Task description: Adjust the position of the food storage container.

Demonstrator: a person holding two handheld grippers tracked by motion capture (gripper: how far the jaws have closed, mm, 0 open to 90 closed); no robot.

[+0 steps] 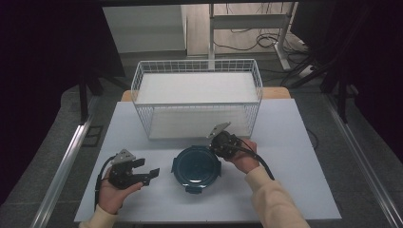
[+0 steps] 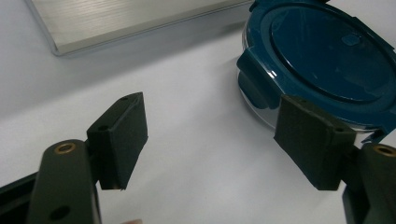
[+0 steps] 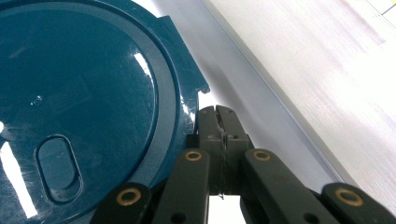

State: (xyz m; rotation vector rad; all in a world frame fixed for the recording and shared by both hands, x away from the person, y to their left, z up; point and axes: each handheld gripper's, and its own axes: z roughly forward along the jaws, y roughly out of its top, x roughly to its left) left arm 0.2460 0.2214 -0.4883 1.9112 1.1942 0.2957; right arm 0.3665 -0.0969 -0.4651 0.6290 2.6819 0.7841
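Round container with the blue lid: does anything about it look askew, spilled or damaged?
Nothing stands out. The round container sits flat on the table, lid on, nothing spilled. Right gripper is shut beside the lid's rim; left gripper is open.

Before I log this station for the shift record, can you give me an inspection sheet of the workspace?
Surface: white table top, bare apart from the items below.
Job's things: round container with teal clip lid, lid on, near the front middle; white wire basket behind it, with a white liner.
Clutter: nothing seen.
Grippers: left tool open, beside the container and apart from it; right tool shut at the lid's rim by a side tab, whether it pinches anything cannot be told.
Cables: a black cable trails from each tool; loose cables on the floor beyond the table.
Surroundings: dark curtains at both sides, metal desk frame behind.
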